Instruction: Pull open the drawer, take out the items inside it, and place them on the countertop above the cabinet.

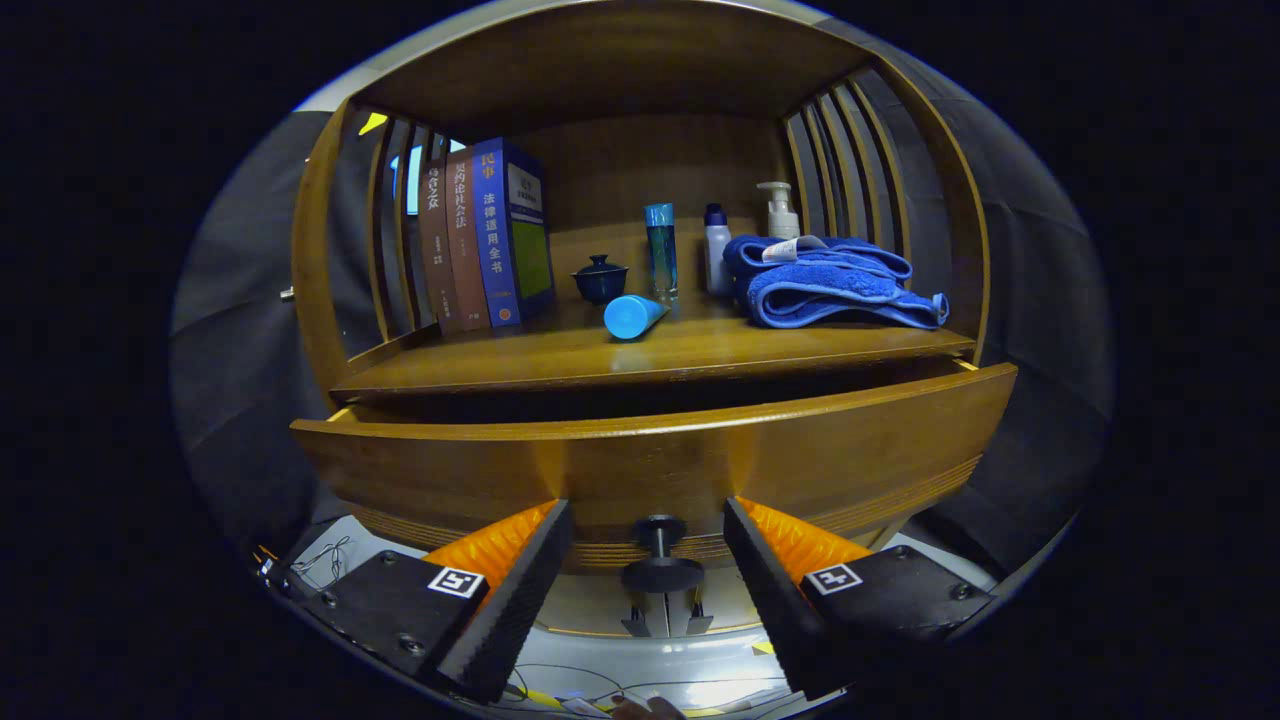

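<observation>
We see our gripper [648, 530] spread wide, its fingers either side of the dark round knob [660, 572] without touching it, on the brown wooden drawer [500, 470], slightly open just ahead.

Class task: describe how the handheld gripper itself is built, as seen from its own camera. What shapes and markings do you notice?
The gripper has two wedge-shaped fingers with finely ribbed inner faces. Each is mounted on a flat dark block fixed with screws, and each block carries a small square black-and-white marker. The fingers stand apart, either side of the drawer knob.

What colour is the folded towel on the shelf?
Blue, seen in the gripper view: the towel lies beside the bottles.
</observation>
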### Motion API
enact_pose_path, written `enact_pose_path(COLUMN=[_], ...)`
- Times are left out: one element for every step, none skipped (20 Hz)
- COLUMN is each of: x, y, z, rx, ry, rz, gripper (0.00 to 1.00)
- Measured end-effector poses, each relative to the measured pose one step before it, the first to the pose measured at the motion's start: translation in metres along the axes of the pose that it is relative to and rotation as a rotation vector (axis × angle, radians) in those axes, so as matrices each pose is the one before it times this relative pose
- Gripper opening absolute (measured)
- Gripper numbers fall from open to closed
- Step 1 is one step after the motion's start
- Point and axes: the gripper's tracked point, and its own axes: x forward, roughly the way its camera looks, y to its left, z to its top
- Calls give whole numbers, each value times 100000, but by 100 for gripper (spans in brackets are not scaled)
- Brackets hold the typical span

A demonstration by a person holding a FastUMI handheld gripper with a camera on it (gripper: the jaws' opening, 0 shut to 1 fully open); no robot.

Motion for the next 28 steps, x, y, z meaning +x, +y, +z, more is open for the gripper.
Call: enact_pose_path(x=[328, 554, 453, 380, 346, 109, 172, -68, 96, 55, -60, 29, -17, -5, 90, -6, -73, -112, -183, -236, -352, -413, -556, -657, -356, -791, -845, -914], y=[-95, -40, -66, -106, -87, -179, -107, 51, -52, -23, -15, -50, -31, -73, -88, -135, -135, -122, -51, -50, -19, 28, 108, 168, 134, 211, 297, 263], z=[325, 126, 49, 128, -14, 35, -111, 41, -4, -20, -22, -102, -51, -94, -85, -29, 22, 194, 340, 321, 302, 310, 415, 589, 504, 945, 1102, 1348], rx=[427, 470, 340, 195, 253, 246, 273, -138, -57, 0, -96, 66, 68, 259, 77, -217, -353, -131, -112, -308, -455, -417, -209, 16, 194, 118, -105, -184], ry=[297, -13, 336, 155, 284, -132, 363, -854, -295, 12, -203, 270, 142, 351, 448, 525, 363, -310, -697, -777, -621, -440, -780, -1182, -1629, -1547, -1900, -2223], rz=[104, 55, 42, -22, -9, -634, -509, -123, -98, -10, 83, 50, 45, -6, 2, -135, -197, -43, -114, -199, -30, 119, 324, 462, 539, 828, 906, 751], gripper=[100, 100, 100, 100, 100, 100, 100, 100, 99, 99, 99, 99, 99, 99, 99, 99, 99, 99, 99, 98, 99, 100, 100, 100, 100, 100, 99, 99])
